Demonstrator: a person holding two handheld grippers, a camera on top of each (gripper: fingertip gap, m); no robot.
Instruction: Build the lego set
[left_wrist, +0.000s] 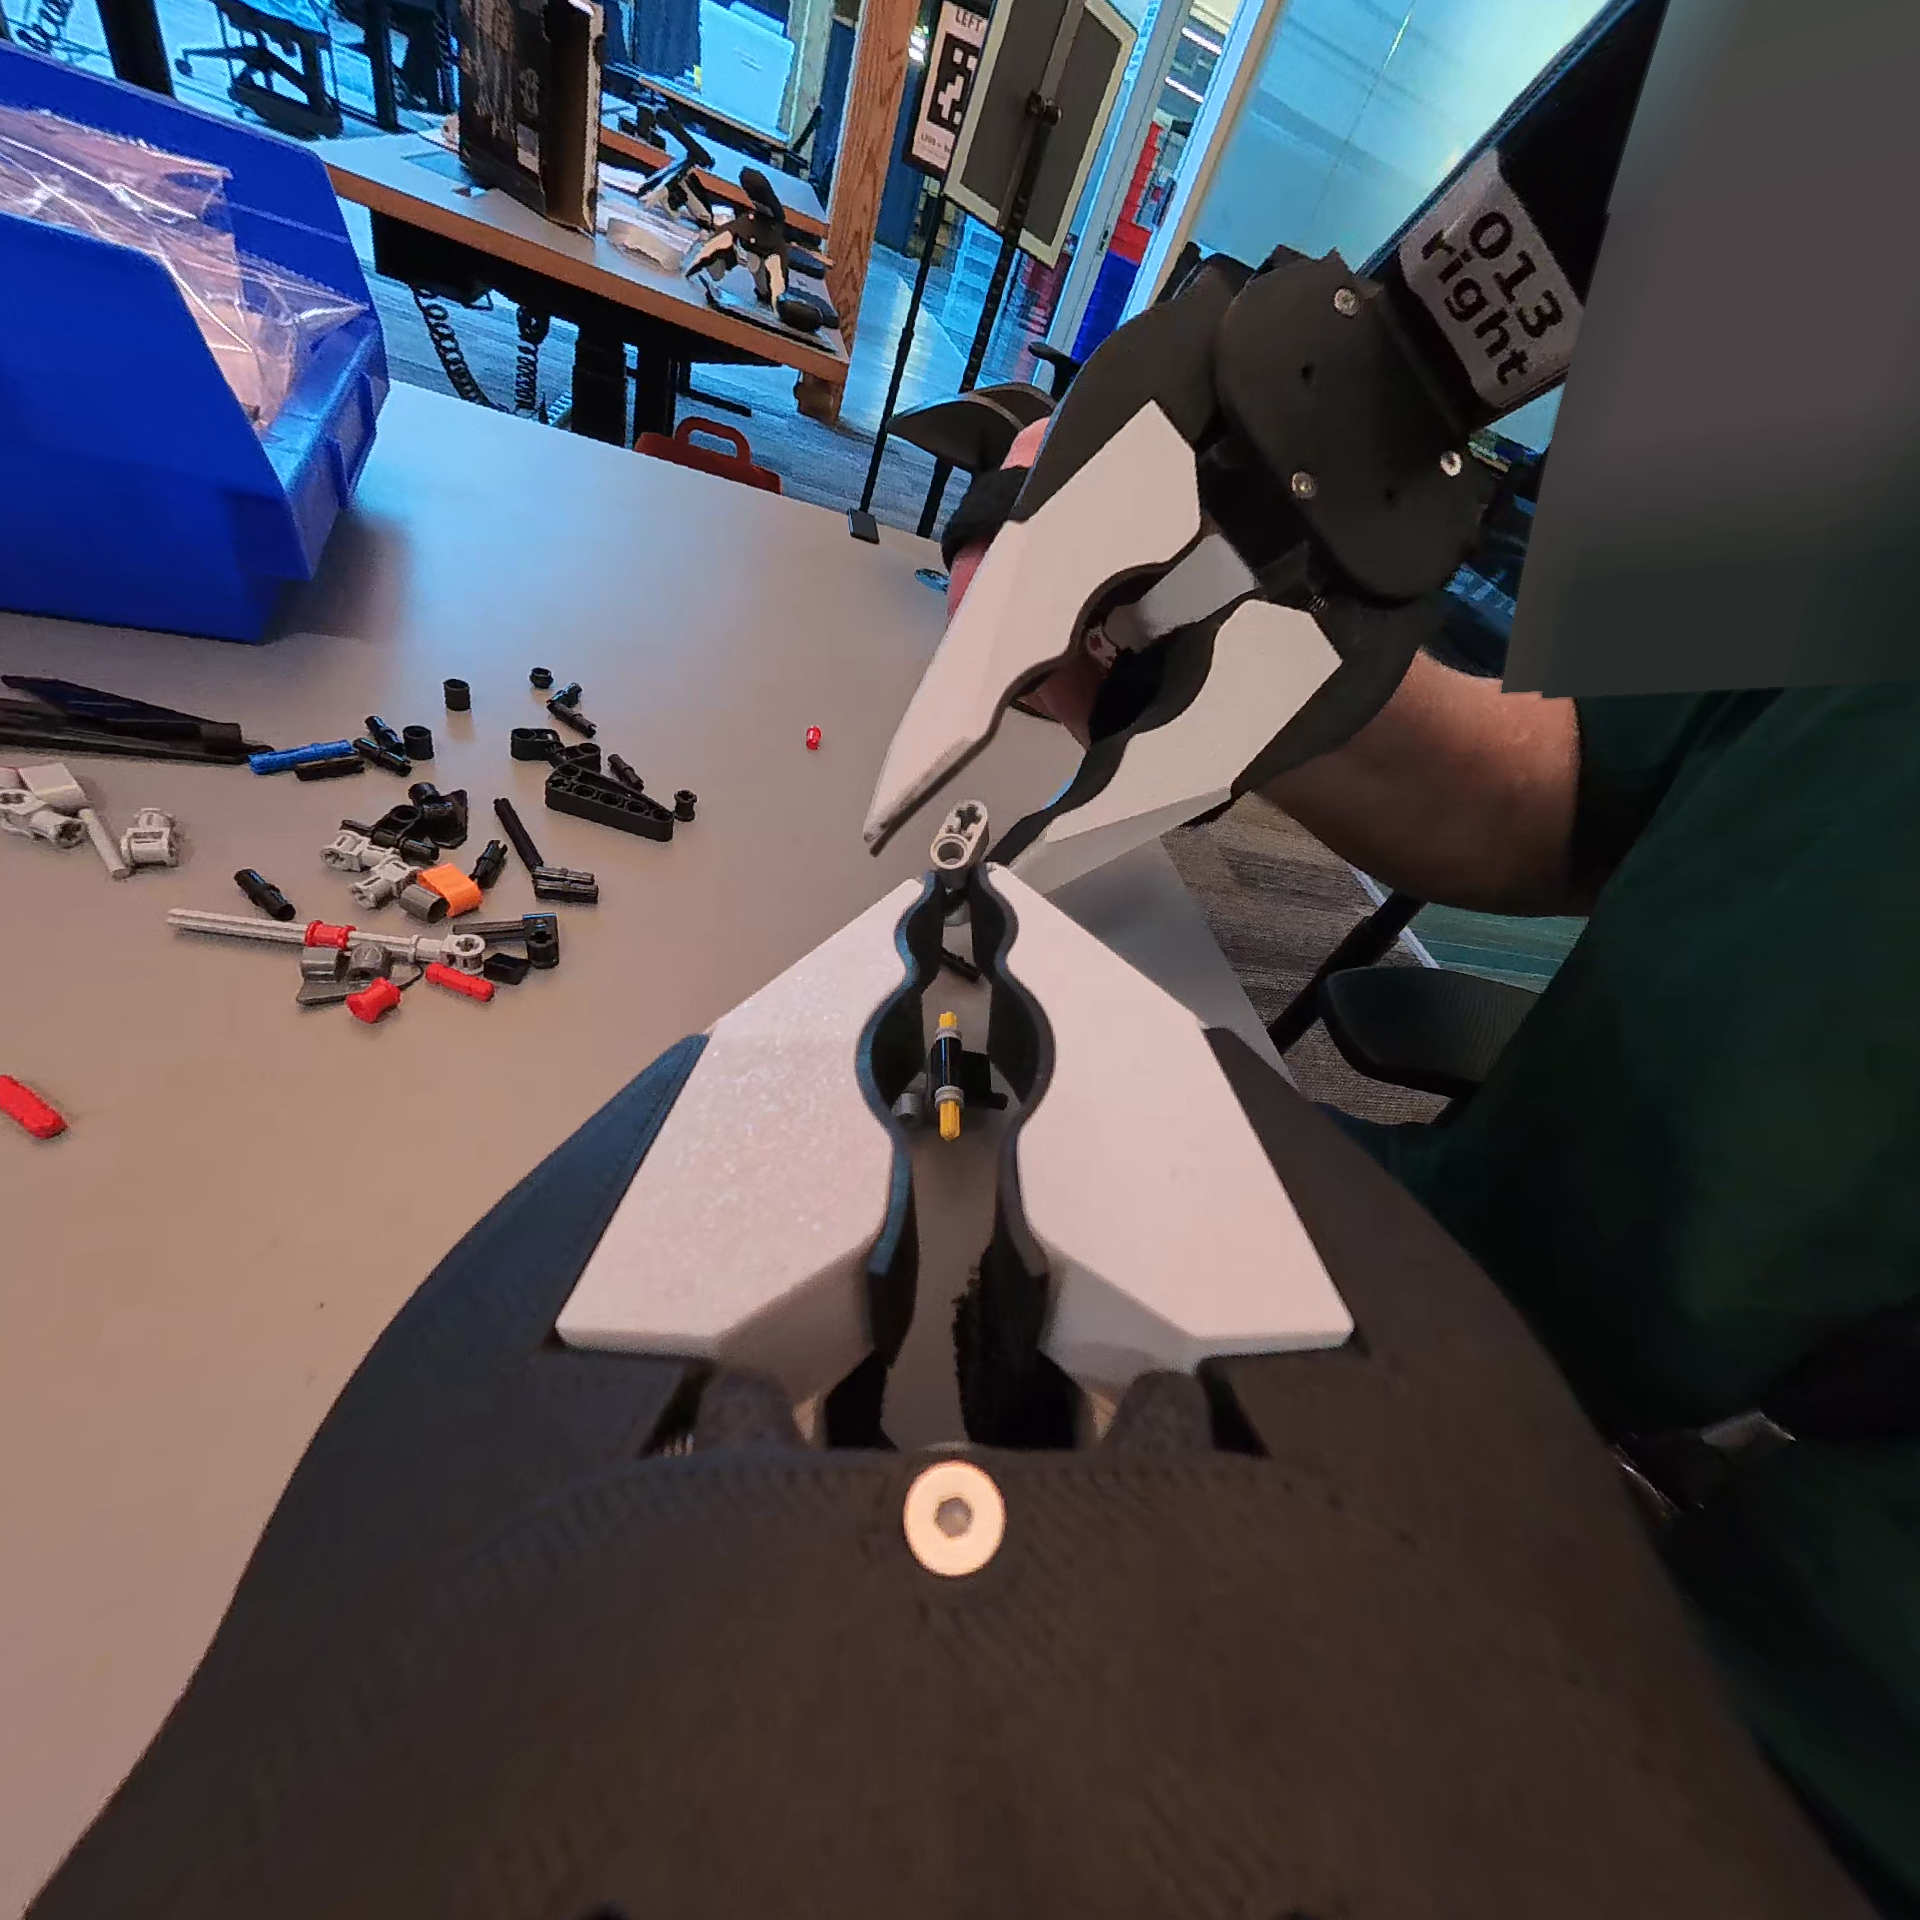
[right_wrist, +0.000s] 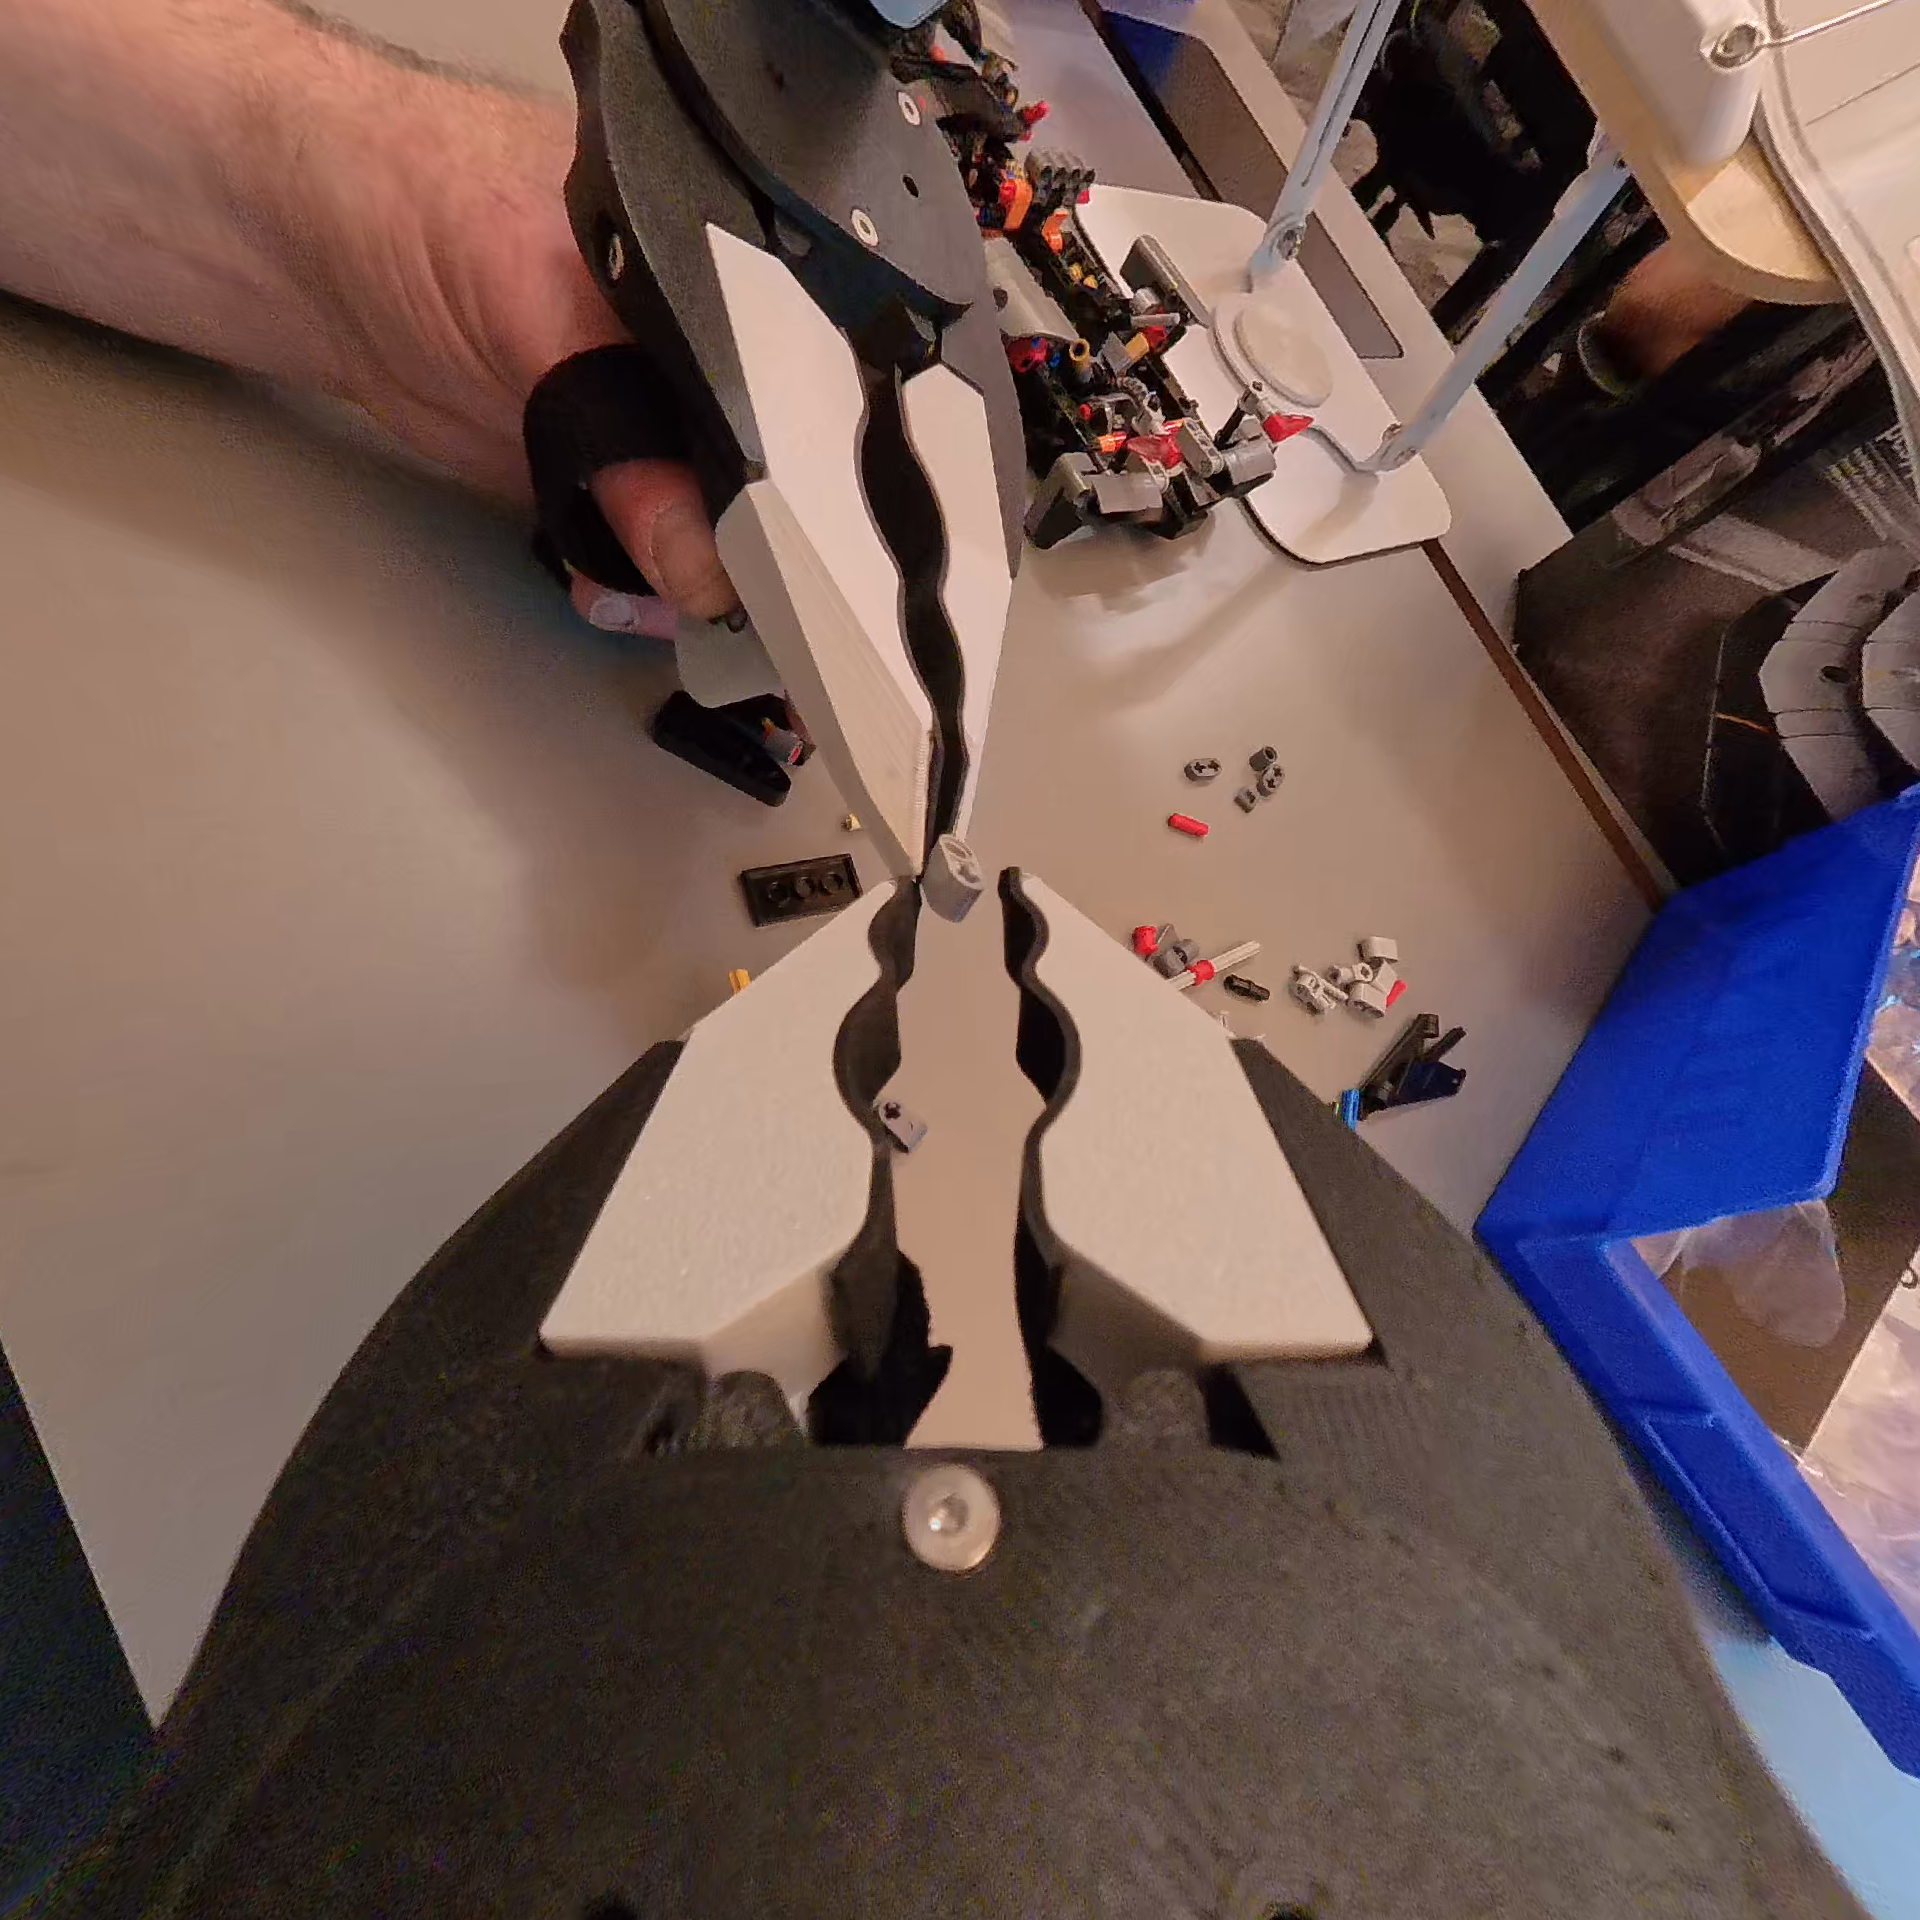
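My left gripper (left_wrist: 956, 883) is shut on a small grey lego connector (left_wrist: 958, 834) and holds it above the table, its holed end sticking out past the tips. My right gripper (left_wrist: 940, 847) comes in from the upper right, open, with its two fingertips on either side of that connector. In the right wrist view my right gripper (right_wrist: 958, 881) is open; the grey connector (right_wrist: 954, 875) sits between its tips, closer to the left finger. The left gripper (right_wrist: 940, 831) hangs down from the top, shut on the connector.
Loose lego pieces (left_wrist: 416, 831) lie scattered on the grey table (left_wrist: 623, 582). A blue bin (left_wrist: 156, 416) with plastic bags stands at the far left. A partly built lego model (right_wrist: 1101, 395) and a white stand base (right_wrist: 1340, 488) are farther back. A black plate (right_wrist: 802, 885) lies near the tips. My left and right fingertips are right by each other. The black plate (right_wrist: 802, 885) lies around 8 cm away from my right fingertips.
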